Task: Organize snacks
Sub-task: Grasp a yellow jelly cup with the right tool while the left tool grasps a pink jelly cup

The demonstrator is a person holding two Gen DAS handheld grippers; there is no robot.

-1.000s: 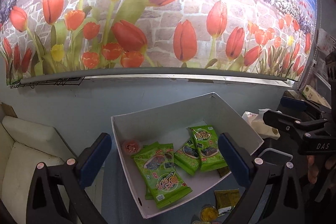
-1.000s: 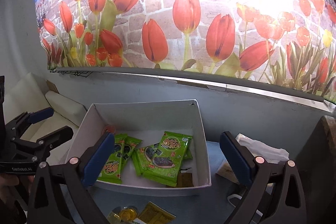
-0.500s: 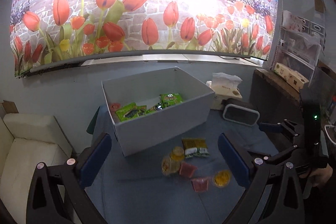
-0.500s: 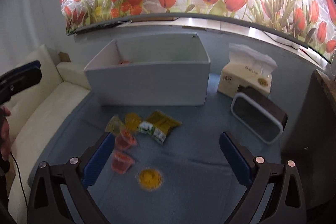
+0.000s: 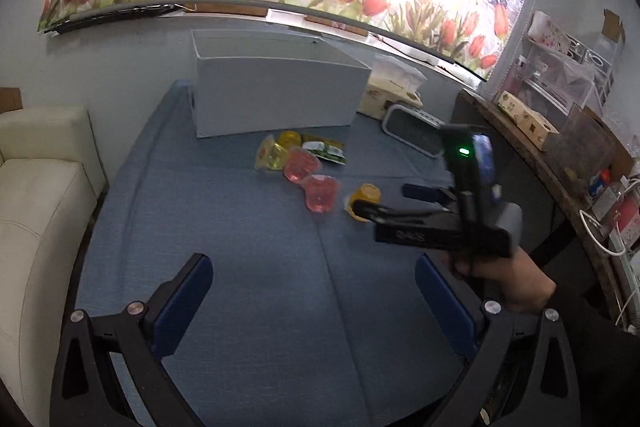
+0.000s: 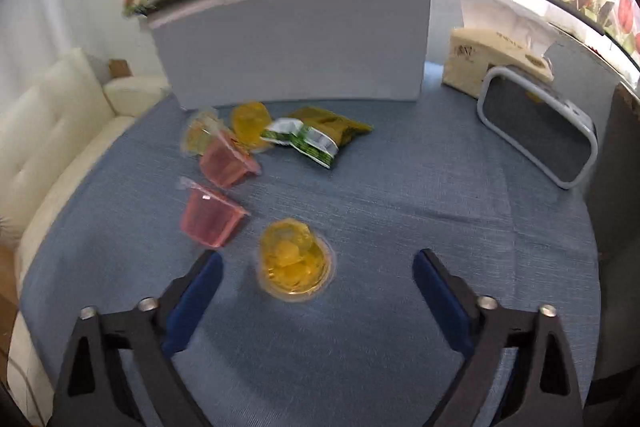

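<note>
- Blue cloth (image 6: 400, 219) over the table — white box (image 6: 288, 47) at 12 o'clock.
- Right gripper (image 6: 316, 291): fingers wide apart, empty; yellow jelly cup (image 6: 294, 259) just ahead, nearer the left finger.
- Pink cups (image 6: 212, 215) at 10 o'clock; green packet (image 6: 316, 139) near the box.
- Left gripper (image 5: 312, 303): spread, empty, over bare cloth.

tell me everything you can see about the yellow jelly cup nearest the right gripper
The yellow jelly cup is a small clear plastic cup of yellow jelly with fruit-like chunks, ringed by a wide flat rim. It stands alone on the blue tablecloth, touching nothing else, right of a pink jelly cup. The open right gripper hovers just short of it, not gripping.
</note>
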